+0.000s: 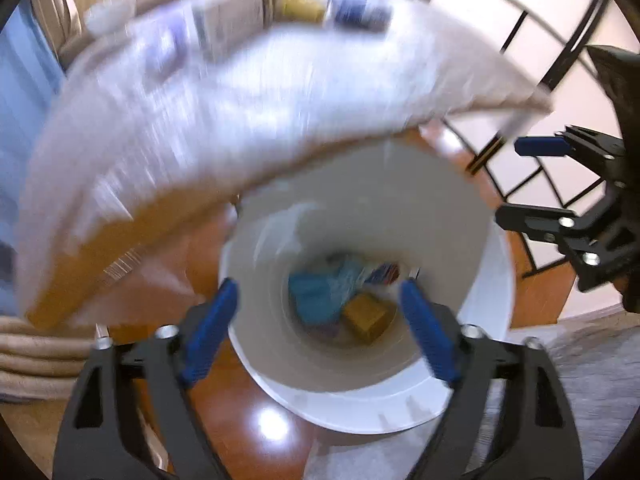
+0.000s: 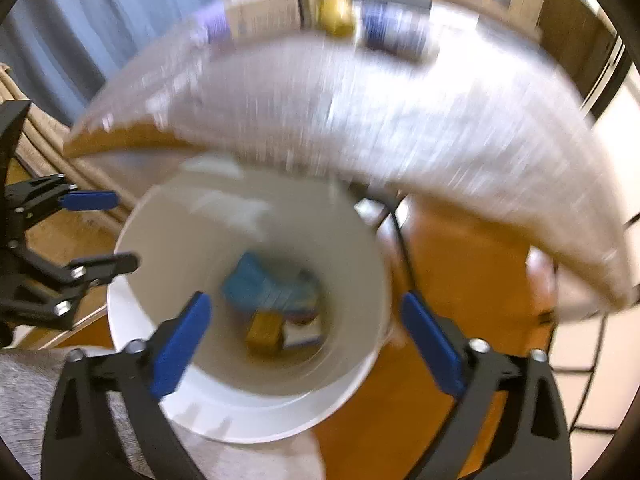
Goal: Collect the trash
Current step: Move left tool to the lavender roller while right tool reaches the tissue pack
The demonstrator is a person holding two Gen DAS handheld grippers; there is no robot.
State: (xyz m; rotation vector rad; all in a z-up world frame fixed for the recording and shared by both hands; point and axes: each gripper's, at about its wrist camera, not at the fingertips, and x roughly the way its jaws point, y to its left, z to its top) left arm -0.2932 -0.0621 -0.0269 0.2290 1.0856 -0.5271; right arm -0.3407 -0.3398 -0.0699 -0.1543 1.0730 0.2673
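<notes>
Above the white bin, my left gripper and right gripper both stand wide, gripping nothing. A large plastic-wrapped flat package hangs blurred over the bin's far rim, apart from my pads; its barcode and printing are unreadable. Inside lie a blue packet and yellow box, labels indistinct.

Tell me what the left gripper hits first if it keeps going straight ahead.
Probably nothing until the trash at the bottom of the white bin: the open left gripper points into its mouth. The blurred package looks beyond that line, though depth is unclear.
</notes>
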